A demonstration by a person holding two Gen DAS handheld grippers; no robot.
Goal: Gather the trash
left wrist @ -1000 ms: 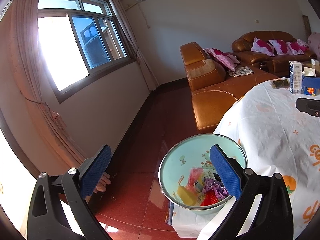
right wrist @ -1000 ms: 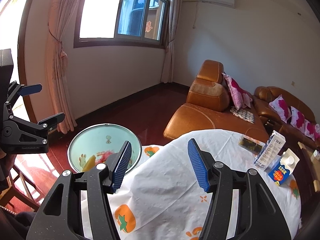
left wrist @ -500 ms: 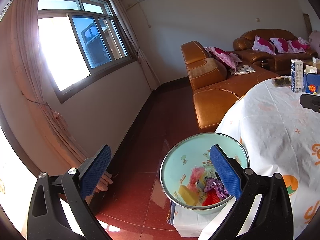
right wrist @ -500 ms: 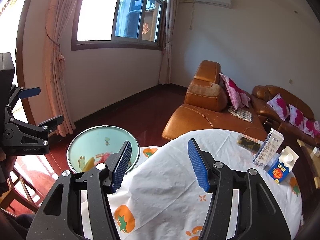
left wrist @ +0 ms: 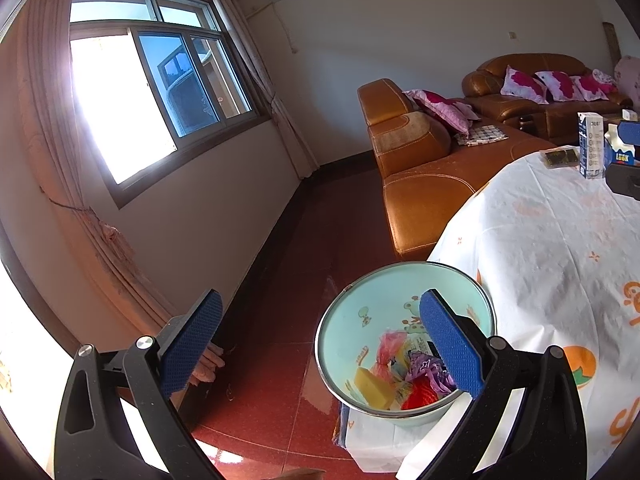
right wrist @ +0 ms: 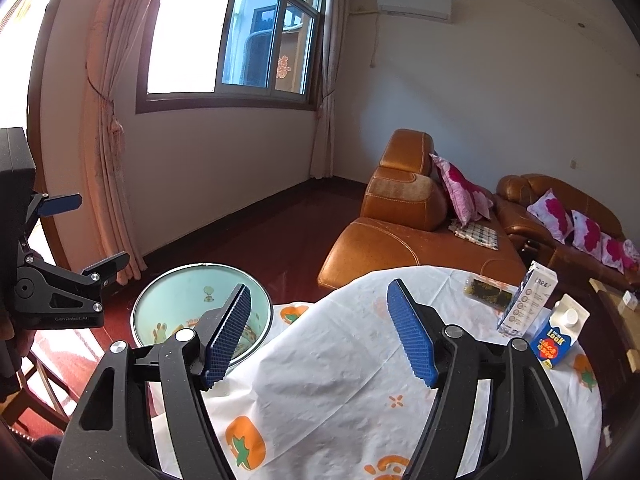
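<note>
Left gripper (left wrist: 320, 320) gaping, empty, above the trash bin (right wrist: 168, 296) at the table's left edge; right gripper (right wrist: 320, 332) likewise gaping, empty, over the tablecloth (right wrist: 340, 368). Far right: 2 cartons, tall milk carton (right wrist: 526, 300) and small LOOK carton (right wrist: 558, 338), easily toppled by a careless reach. Compared with 1 second back, cartons shifted slightly rightward in view.

The right tool (right wrist: 320, 336) has drifted right and tipped up a little: in its own view the window and air conditioner sit further into the frame, and the two cartons (right wrist: 540, 320) lie nearer its right finger. From the left wrist, the bin (left wrist: 404, 336) and cartons (left wrist: 600, 152) have slid slightly right, and the right tool's edge (left wrist: 626, 160) reaches further in beside them.
</note>
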